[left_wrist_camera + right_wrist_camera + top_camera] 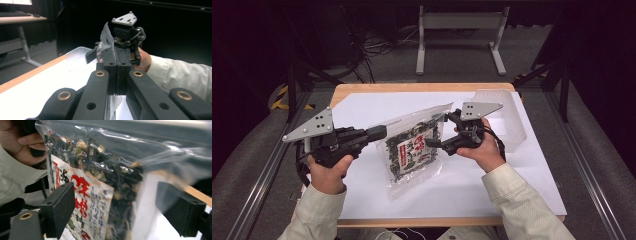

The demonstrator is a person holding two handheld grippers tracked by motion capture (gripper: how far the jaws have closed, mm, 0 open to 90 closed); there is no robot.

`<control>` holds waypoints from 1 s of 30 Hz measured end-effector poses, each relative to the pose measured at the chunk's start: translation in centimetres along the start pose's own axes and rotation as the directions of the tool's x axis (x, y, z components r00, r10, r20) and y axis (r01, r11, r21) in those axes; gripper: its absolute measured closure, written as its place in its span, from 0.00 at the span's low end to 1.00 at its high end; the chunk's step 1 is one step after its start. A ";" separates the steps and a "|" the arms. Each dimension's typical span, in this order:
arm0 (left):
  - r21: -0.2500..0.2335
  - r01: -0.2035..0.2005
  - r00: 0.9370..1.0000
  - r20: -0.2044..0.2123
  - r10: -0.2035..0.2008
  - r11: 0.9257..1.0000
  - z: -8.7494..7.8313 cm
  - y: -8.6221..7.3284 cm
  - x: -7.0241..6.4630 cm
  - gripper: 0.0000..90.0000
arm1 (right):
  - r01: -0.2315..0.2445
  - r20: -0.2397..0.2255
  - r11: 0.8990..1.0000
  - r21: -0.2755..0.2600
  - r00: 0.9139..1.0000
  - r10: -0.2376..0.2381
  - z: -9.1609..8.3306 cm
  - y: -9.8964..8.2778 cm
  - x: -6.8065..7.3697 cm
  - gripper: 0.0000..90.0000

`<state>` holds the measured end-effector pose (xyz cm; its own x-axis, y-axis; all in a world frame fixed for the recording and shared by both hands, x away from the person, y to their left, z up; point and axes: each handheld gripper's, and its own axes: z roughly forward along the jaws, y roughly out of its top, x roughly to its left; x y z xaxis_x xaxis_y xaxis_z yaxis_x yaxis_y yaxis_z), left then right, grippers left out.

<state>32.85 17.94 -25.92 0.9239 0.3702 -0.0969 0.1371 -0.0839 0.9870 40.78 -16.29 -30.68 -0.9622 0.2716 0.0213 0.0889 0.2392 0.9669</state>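
**Bag pinched at left edge, right jaws spread at the other side**

Object: clear plastic bag (414,150) of dark dried flakes with a white label printed in red and blue. It sits over the middle of the surface, above the white sheet (462,190) that covers the wooden top. Whether its lower corner touches the sheet cannot be told.

Orientation, high view: long axis runs on a diagonal, from the lower corner nearest the person up and away toward the clear top strip at the far right. The label's long side follows the same line. The empty sealed strip points away from the person; the filled part hangs lower.

Left gripper (377,134): jaws closed flat on the bag's left edge. In the left gripper view the film (107,37) stands up out of the seam between the two pressed pads, thin edge toward the camera.

Right gripper (443,131): jaws stand wide apart at the bag's right edge. In the right gripper view the bag (100,185) fills the gap between them, label facing the camera; the pads do not press on it.

A clear plastic container (512,120) sits on the sheet at the far right, just beyond the right hand (484,150).
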 end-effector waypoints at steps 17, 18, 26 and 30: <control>-0.009 0.005 1.000 -0.013 -0.005 1.000 0.3 -0.5 0.2 0.99 | 0.027 -0.077 0.997 0.077 0.997 -0.021 -0.3 -0.5 0.3 0.62; -0.009 0.007 1.000 -0.016 -0.007 1.000 0.2 -0.5 0.3 0.99 | 0.031 -0.086 0.997 0.077 0.996 -0.024 -0.5 -0.6 0.4 0.67; -0.016 0.024 0.998 -0.054 -0.025 1.000 0.0 -0.8 0.8 0.99 | 0.086 -0.118 0.992 0.093 0.990 -0.074 -0.9 -0.4 1.1 0.78; -0.013 0.020 0.997 -0.071 -0.021 1.000 0.0 -0.8 1.0 0.99 | 0.100 -0.133 0.990 0.098 0.987 -0.086 -0.9 -0.3 1.2 0.81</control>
<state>33.62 18.36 -26.84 0.8930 0.4369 -0.1080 0.1507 -0.0642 0.9865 39.36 -16.91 -30.75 -0.9919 0.1234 -0.0286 0.0172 0.3551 0.9347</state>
